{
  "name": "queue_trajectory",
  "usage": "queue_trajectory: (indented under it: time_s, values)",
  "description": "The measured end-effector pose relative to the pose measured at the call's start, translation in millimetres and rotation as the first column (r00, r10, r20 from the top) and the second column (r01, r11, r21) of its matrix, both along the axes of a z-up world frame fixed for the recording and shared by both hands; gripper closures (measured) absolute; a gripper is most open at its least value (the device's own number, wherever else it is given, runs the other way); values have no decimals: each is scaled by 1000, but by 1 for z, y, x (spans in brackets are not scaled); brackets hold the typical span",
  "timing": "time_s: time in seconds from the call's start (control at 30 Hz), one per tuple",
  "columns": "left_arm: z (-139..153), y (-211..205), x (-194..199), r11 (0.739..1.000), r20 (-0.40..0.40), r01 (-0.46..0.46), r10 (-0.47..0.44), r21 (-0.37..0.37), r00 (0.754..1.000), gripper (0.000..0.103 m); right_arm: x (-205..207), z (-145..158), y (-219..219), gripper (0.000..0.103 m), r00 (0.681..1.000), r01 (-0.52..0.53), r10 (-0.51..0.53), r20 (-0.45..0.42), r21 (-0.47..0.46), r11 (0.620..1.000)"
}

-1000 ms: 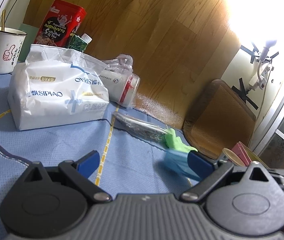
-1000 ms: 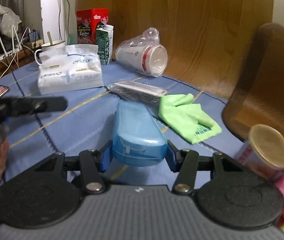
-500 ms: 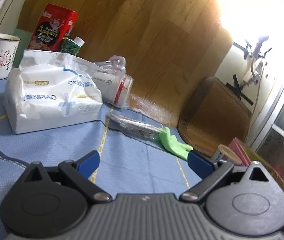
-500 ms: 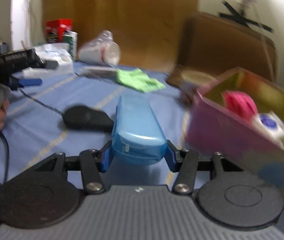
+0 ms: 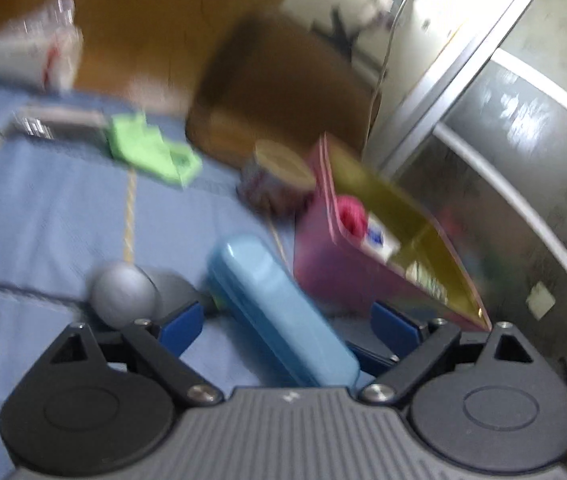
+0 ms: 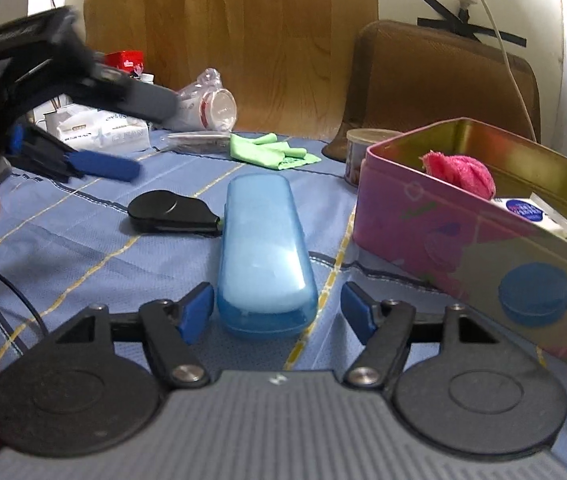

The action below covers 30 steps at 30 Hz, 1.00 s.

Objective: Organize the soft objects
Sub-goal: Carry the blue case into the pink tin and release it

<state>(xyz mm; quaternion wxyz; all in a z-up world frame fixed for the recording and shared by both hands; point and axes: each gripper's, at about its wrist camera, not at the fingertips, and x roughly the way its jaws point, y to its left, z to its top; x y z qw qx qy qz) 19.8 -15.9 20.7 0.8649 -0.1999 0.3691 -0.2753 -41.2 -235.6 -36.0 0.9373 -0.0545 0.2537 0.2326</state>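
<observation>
A blue plastic case (image 6: 264, 252) lies on the blue tablecloth, between the open fingers of my right gripper (image 6: 277, 307), which no longer touch it. It also shows in the blurred left wrist view (image 5: 279, 312). My left gripper (image 5: 287, 320) is open and empty above the cloth; it appears at the left of the right wrist view (image 6: 83, 162). A green cloth (image 6: 271, 152) lies farther back. A pink tin (image 6: 475, 232) at the right holds a pink towel (image 6: 461, 172) and a white pack (image 6: 531, 214).
A black oval object (image 6: 167, 214) lies left of the case. A tissue pack (image 6: 99, 130), a bagged cup (image 6: 213, 108), a flat wrapped packet (image 6: 199, 140) and a small can (image 6: 363, 152) stand at the back. A brown chair back (image 6: 439, 84) is behind the tin.
My right gripper set the blue case down on the cloth beside the pink tin and opened. My left gripper swung fast to the right toward the tin.
</observation>
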Motion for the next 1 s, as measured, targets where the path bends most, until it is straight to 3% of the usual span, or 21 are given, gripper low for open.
queue_trajectory:
  time_s: [0.03, 0.07, 0.1, 0.17, 0.33, 0.43, 0.53, 0.67, 0.83, 0.93, 1.0]
  values:
    - [-7, -6, 5, 1000, -32, 4, -4, 5, 999, 11, 2, -2, -1, 43, 1000, -9, 9, -13, 15, 1000]
    - [-14, -11, 10, 1000, -64, 11, -10, 8, 998, 19, 4, -4, -2, 48, 999, -14, 15, -33, 32, 999]
    - [-22, -16, 16, 1000, -100, 30, -30, -2, 995, 36, 3, -6, -4, 48, 999, -10, 12, -35, 57, 998]
    - [-25, -19, 14, 999, -89, 43, -43, -5, 995, 40, 1, -5, -5, 48, 999, -27, 30, -36, 85, 996]
    - [16, -37, 0, 993, 82, 117, -117, 9, 990, 42, -20, 13, -17, 48, 993, 11, -23, 111, 115, 993]
    - [45, -58, 3, 986, 196, 168, -166, 10, 966, 42, -28, 32, -31, 48, 971, 62, -97, 218, 163, 985]
    - [57, -92, 25, 974, 232, 222, -225, 42, 946, 41, -23, 46, -47, 48, 945, 140, -191, 266, 200, 970]
    - [48, -140, 66, 961, 175, 269, -277, 67, 945, 37, 7, 52, -70, 48, 923, 271, -312, 224, 196, 943]
    - [29, -174, 97, 960, 100, 257, -268, 107, 958, 31, 55, 45, -108, 48, 928, 347, -369, 38, 263, 900]
    - [22, -178, 101, 960, 121, 240, -258, 145, 958, 29, 79, 39, -110, 48, 927, 366, -375, -15, 254, 895]
    - [23, -179, 94, 958, 165, 203, -238, 200, 957, 15, 91, 36, -102, 47, 924, 374, -381, -11, 222, 900]
